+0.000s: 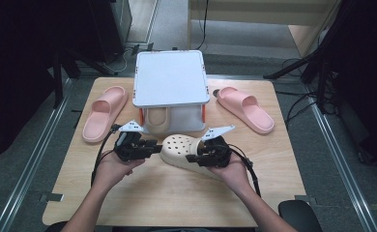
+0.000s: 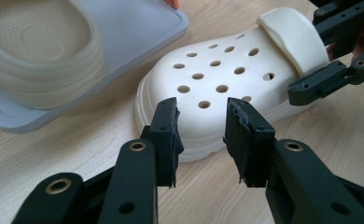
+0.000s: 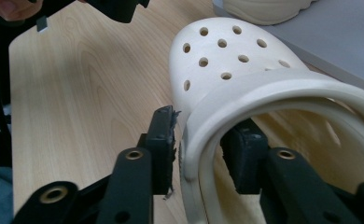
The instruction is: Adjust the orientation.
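Straddling clog [image 1: 182, 151] heel rim, right hand-held gripper [image 1: 202, 157] spread, not pinching; left hand-held gripper [image 1: 153, 147] spread at toe. Handling light, springy foam; gripping rim best.

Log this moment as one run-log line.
left gripper: open, at clog toe | right gripper: open, jaws astride clog's heel rim | clog on table

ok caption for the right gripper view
Right gripper straddling the heel rim of a cream clog on the wooden table.
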